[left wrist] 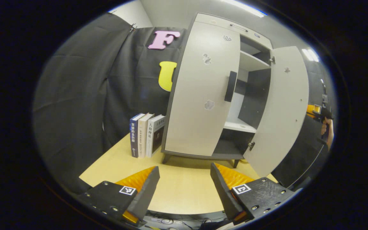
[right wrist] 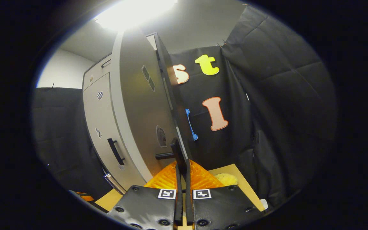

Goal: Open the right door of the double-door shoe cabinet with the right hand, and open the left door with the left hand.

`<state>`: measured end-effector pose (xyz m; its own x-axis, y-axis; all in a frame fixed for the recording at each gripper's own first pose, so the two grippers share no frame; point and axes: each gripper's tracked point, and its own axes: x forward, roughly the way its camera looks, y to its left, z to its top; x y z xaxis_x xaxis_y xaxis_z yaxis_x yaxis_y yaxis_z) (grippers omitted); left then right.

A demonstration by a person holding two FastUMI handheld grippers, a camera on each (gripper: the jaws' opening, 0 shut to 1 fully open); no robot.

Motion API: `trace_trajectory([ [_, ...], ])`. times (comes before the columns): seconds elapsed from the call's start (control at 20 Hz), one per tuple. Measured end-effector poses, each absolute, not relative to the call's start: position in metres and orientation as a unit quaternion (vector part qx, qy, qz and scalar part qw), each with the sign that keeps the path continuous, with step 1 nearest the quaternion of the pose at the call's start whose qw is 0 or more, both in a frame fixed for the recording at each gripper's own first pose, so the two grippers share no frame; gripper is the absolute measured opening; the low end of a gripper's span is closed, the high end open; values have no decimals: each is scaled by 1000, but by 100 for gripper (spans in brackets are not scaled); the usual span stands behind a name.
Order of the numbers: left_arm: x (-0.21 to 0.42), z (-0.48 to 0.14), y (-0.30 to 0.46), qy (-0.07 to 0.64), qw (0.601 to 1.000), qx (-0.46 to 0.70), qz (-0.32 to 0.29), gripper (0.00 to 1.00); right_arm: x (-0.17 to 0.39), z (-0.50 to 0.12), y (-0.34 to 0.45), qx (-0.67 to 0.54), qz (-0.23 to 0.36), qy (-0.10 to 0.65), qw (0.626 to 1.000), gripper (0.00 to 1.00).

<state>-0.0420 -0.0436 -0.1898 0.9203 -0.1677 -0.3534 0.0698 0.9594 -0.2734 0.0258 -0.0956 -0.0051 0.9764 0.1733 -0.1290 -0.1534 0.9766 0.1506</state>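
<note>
Chinese titles on three book spines [left wrist: 146,134], too small to read

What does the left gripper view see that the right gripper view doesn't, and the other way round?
Left gripper view: three books standing beside the cabinet, the shelves inside it, and the open left tool over the table. Right gripper view: the right tool shut on the right door handle, and a yellow thing on the table. Both: the left door with its dark left door handle, the open right door, and the table.
</note>
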Motion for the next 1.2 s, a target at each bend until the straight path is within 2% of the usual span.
trace_trajectory([
  [0.25, -38, -189, -39, 191, 971, -133, -56, 93, 21, -4, -99, 98, 85, 69, 989, 5],
  [0.65, -12, -184, -27, 186, 975, -104, -64, 93, -7, -6, -110, 71, 80, 72, 992, 6],
  [0.75, 1, -171, -26, 172, 979, -82, -74, 93, -18, -2, -132, 86, 51, 64, 993, 2],
  [0.95, 33, -137, -43, 127, 984, -58, -111, 93, -50, 12, -188, 112, -35, 38, 992, 2],
  [1.05, 58, -120, -60, 98, 986, -44, -126, 93, -68, 14, -213, 110, -73, 32, 991, 2],
  [1.2, 91, -106, -97, 90, 983, -60, -151, 92, -85, 7, -249, 95, -129, 40, 986, 2],
])
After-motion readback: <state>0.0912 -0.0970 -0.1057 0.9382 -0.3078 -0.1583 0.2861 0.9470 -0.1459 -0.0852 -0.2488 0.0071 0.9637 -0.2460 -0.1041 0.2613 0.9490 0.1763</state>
